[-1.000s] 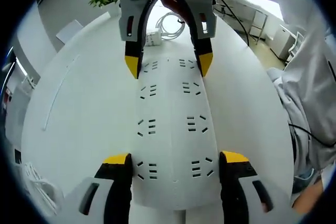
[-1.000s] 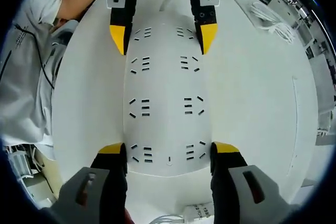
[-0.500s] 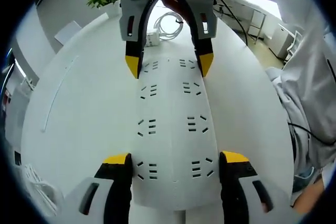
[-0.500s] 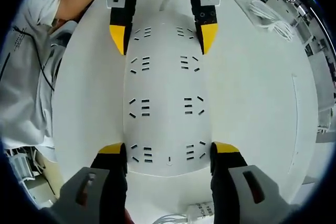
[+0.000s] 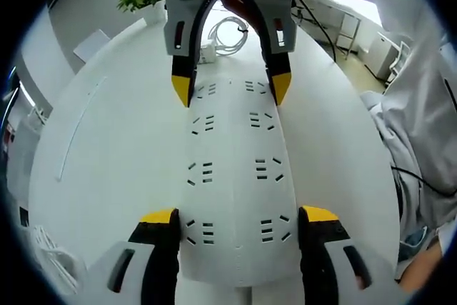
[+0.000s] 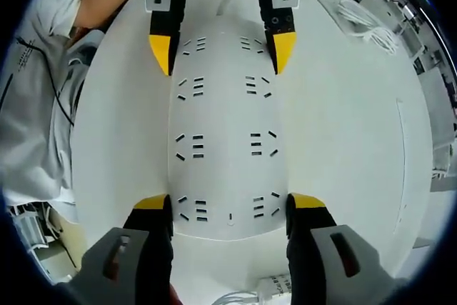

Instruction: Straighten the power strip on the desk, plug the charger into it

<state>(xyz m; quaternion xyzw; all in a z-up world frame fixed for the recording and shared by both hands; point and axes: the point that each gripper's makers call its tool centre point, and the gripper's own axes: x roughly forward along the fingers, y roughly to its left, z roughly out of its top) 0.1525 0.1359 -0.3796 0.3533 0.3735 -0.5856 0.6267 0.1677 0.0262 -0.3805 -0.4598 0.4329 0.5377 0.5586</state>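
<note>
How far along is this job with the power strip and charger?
Early on. Both tools grip the power strip by its ends, the left tool at one, the right tool at the other, so straightening is in hand. Its sockets look empty; the charger lies unplugged on the desk.

No text could be read anywhere. Small dark print stood on a white charger at the bottom of the right gripper view, too blurred to make out.

The power strip lies flat on the desk, between the left gripper at 1 end and the right gripper at the other. A charger and coiled cable lie on the desk beyond the strip's far end.
</note>
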